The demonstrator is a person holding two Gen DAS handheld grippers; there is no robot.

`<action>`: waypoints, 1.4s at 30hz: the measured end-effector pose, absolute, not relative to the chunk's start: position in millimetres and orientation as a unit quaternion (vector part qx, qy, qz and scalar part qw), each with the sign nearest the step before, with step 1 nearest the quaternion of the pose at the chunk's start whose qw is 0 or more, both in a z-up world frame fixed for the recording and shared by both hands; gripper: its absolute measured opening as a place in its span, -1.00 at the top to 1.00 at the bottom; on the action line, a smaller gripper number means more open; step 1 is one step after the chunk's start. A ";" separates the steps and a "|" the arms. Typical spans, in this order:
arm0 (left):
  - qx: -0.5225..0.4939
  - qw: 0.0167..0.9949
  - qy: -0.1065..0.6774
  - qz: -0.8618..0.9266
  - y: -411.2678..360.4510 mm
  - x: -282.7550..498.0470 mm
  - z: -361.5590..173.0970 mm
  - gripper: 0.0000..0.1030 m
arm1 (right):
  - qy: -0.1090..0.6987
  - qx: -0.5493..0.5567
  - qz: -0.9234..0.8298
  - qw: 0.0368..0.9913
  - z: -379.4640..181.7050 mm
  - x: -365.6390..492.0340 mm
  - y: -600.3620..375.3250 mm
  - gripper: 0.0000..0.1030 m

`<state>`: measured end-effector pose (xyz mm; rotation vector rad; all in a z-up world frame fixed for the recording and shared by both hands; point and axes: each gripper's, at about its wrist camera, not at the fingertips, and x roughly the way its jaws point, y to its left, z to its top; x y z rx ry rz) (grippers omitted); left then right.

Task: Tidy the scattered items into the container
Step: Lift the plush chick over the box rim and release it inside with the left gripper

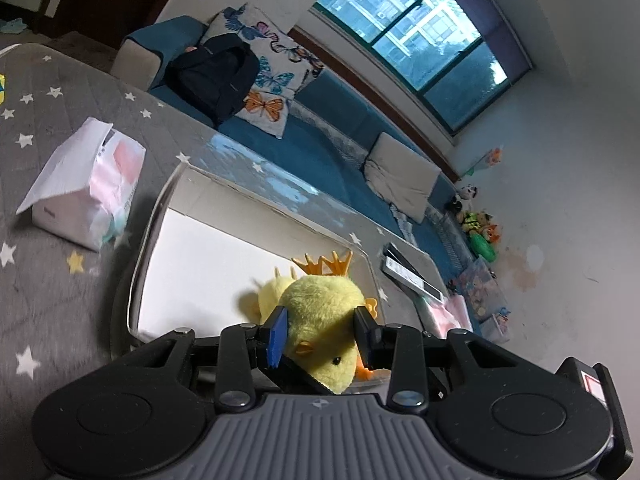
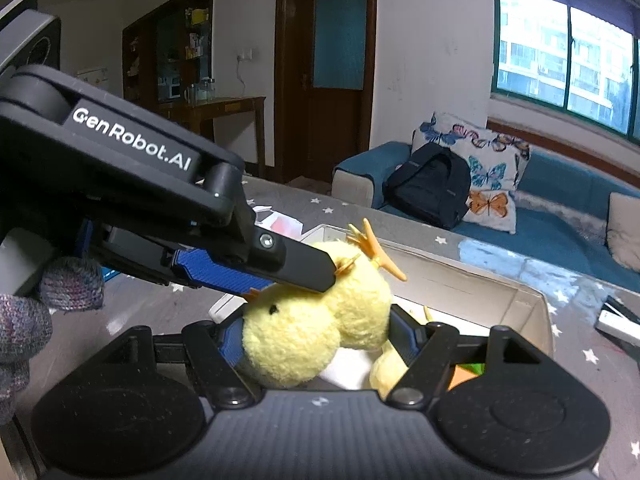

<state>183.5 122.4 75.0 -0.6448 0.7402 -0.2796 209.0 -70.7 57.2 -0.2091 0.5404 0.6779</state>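
Observation:
A yellow plush duck (image 1: 320,320) with orange feet is held over an open white cardboard box (image 1: 208,248) on the star-patterned grey mat. My left gripper (image 1: 322,334) is shut on the duck's body. In the right wrist view the duck (image 2: 312,320) also sits between the fingers of my right gripper (image 2: 320,334), which is shut on it. The left gripper (image 2: 280,268) reaches in from the left and presses on the duck from above. The box (image 2: 480,292) lies just behind the duck, and its floor is mostly hidden.
A torn white and pink package (image 1: 84,188) lies on the mat left of the box. A black-and-white flat item (image 1: 412,276) lies right of the box. A blue sofa (image 1: 328,148) with a black backpack (image 1: 212,76) stands behind. Toys (image 1: 480,228) sit by the wall.

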 end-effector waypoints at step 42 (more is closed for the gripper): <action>-0.270 0.871 0.402 -0.078 120.4 235.0 32.7 0.26 | 0.351 -0.098 0.336 0.869 16.9 272.1 -54.6 -0.47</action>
